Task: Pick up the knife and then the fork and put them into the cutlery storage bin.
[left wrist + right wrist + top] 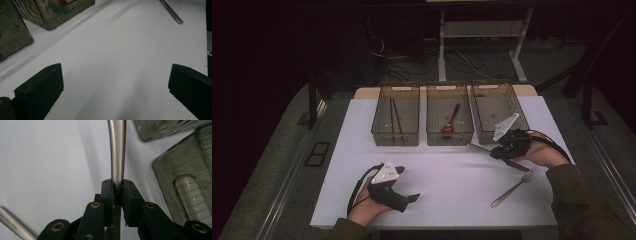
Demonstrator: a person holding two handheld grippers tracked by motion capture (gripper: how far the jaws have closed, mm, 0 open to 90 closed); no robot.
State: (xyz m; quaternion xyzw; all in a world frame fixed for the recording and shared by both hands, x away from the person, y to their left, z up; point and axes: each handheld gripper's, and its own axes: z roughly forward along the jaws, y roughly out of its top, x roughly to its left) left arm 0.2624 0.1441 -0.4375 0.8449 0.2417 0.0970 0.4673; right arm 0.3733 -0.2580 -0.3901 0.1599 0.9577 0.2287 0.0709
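Held item: slim silver metal utensil handle (117, 152), clamped by the right tool (117, 185), just in front of the right clear plastic bin (499, 112).
Left tool (115, 85): jaws apart, nothing between, low over the white counter (452, 175).
Nearby: silver metal fork (515, 187) on the counter.

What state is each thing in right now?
Right gripper: shut on metal utensil, lifted off the white table.
Left gripper: open, empty.
Fork: lying loose.
Left bin: holds chopsticks.
Middle bin: holds red spoon.
Right bin: looks empty.
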